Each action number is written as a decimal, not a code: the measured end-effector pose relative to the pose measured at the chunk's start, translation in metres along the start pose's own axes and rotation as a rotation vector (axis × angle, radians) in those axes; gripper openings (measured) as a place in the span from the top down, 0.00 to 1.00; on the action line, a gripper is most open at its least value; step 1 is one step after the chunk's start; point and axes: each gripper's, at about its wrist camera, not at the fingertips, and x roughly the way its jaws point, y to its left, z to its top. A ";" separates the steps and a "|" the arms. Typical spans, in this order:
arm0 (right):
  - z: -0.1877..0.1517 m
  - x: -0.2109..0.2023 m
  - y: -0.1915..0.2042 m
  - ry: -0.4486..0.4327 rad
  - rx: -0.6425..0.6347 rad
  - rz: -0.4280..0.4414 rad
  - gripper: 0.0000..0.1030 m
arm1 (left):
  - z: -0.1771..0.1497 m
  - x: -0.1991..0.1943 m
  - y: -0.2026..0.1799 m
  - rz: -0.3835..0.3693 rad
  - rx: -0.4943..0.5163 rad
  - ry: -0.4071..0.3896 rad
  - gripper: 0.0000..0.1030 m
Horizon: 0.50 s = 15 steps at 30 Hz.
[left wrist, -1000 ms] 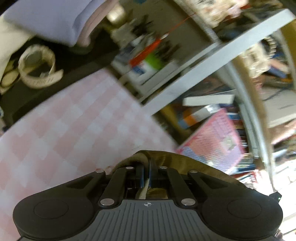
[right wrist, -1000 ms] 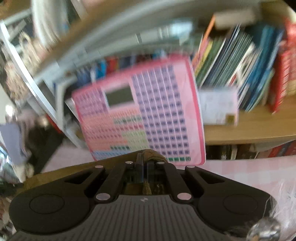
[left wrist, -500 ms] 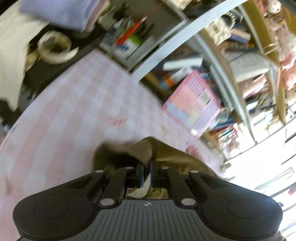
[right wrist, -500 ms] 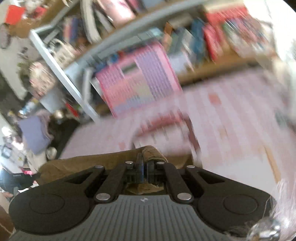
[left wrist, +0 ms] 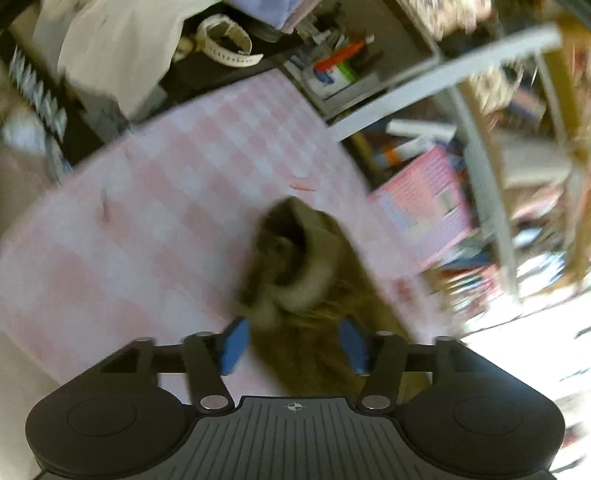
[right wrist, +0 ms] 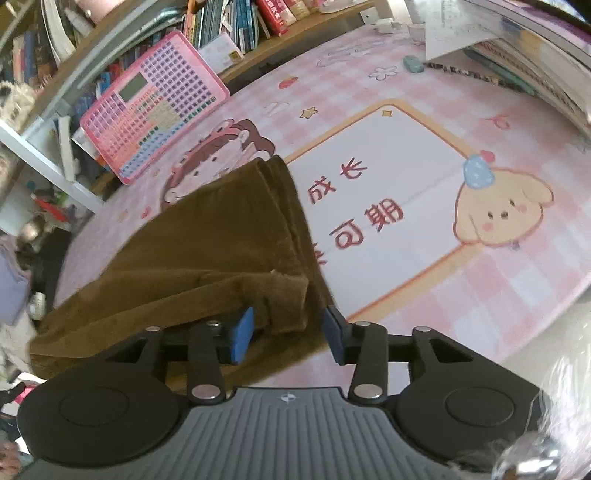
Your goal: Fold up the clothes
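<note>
In the right wrist view, the right hand-held gripper (right wrist: 288, 334) sits at 6 o'clock with its jaws opening; a folded corner of the brown garment (right wrist: 192, 251) lies between the 2 blue pads (right wrist: 242, 334), which no longer press on it. The garment spreads from there toward 9 o'clock and up to 12 o'clock across the pink checked mat (right wrist: 480, 295) on the desk. Beyond it, at 10 o'clock, a pink keypad toy (right wrist: 151, 122) leans against the bookshelf (right wrist: 236, 22).

In the blurred left wrist view, the left hand-held gripper (left wrist: 293, 345) is also opening, jaws well apart, with the garment's bunched end (left wrist: 303, 258) just ahead between the pads, not gripped. A white watch (left wrist: 229, 44) lies far off at 11 o'clock.
</note>
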 end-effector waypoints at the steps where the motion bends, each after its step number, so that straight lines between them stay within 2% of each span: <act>1: -0.002 -0.003 0.001 0.008 0.027 0.029 0.53 | -0.005 0.000 -0.001 -0.039 -0.038 -0.004 0.24; 4: -0.007 -0.006 0.004 0.034 0.115 0.115 0.43 | -0.015 0.020 -0.009 -0.104 -0.124 0.012 0.23; 7: -0.008 0.000 0.012 0.054 0.214 0.149 0.33 | -0.014 0.052 -0.005 -0.120 -0.299 0.022 0.23; 11: -0.005 0.013 0.013 0.057 0.367 0.142 0.32 | -0.015 0.077 0.005 -0.135 -0.492 -0.033 0.23; 13: -0.003 0.019 0.011 0.058 0.453 0.151 0.32 | -0.016 0.080 0.006 -0.107 -0.557 -0.085 0.25; 15: 0.002 0.026 0.007 0.061 0.518 0.125 0.35 | -0.016 0.083 0.007 -0.082 -0.618 -0.124 0.26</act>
